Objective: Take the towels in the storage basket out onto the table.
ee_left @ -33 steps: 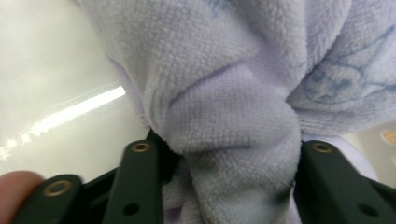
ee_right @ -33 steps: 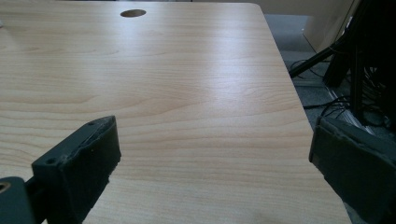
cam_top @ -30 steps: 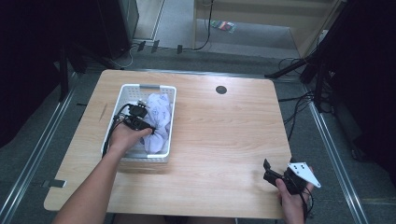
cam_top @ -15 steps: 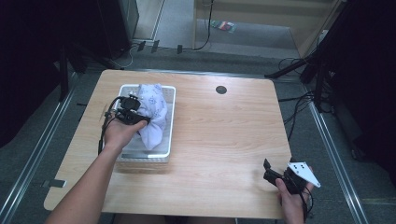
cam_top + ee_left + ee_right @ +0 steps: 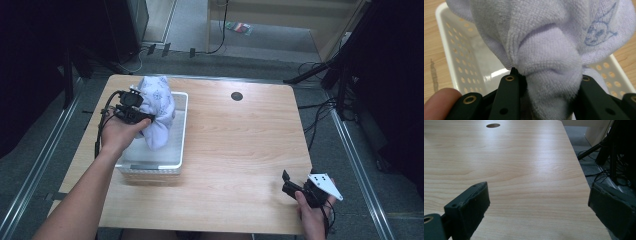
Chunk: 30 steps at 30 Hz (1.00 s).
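Observation:
A pale lavender towel (image 5: 157, 110) with a blue printed figure hangs bunched above the white perforated basket (image 5: 150, 165) at the table's left. My left gripper (image 5: 142, 117) is shut on a thick fold of the towel (image 5: 549, 62), its two black jaws pressing on either side. The basket (image 5: 456, 62) lies below and behind the cloth. My right gripper (image 5: 290, 187) rests near the table's front right corner, open, with bare wood between its pads (image 5: 471, 205).
A round cable hole (image 5: 236, 96) sits in the wooden tabletop (image 5: 240, 145) toward the back. Cables and stand legs (image 5: 320, 75) lie on the floor past the table's right and far edges.
My left gripper has risen out of the basket with the towel bunched in its jaws, and the cloth now hangs above the basket. The right gripper has stayed put.

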Each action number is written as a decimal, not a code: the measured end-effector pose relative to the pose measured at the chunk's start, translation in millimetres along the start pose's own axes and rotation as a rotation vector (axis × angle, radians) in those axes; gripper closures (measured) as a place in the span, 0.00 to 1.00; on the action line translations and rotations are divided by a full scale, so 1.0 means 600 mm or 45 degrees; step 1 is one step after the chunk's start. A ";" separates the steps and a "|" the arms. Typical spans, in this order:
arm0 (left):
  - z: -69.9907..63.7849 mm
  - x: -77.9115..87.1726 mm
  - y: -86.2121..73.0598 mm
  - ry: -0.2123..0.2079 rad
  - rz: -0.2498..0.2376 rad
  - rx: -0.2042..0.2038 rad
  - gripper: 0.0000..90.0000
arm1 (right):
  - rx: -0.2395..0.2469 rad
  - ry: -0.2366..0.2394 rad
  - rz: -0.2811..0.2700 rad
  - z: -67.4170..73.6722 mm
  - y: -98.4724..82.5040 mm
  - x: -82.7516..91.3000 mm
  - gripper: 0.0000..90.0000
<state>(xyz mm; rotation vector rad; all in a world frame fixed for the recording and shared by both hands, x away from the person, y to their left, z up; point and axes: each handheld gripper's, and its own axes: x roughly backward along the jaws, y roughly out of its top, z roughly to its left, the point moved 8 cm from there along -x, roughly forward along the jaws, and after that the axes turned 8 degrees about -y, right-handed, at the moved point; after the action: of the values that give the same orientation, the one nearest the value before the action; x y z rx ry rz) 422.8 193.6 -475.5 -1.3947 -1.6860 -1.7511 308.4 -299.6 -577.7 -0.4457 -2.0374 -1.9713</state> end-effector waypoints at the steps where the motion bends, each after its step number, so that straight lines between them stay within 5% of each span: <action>1: -0.003 0.006 0.005 0.007 -0.007 -0.003 0.77 | 0.002 0.000 0.000 0.000 0.000 0.000 0.04; 10: -0.028 0.015 0.024 0.005 0.011 -0.039 0.76 | 0.012 0.000 0.003 0.002 0.000 0.000 0.04; 30: -0.138 -0.005 0.075 -0.052 0.022 -0.162 0.76 | 0.019 0.005 0.009 0.003 -0.001 -0.001 0.04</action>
<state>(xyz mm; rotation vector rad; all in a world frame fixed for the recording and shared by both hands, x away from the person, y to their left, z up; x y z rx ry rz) 426.2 107.8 -437.1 -1.5047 -1.6024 -1.8609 308.7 -298.0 -578.3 -0.4450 -2.0441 -1.9506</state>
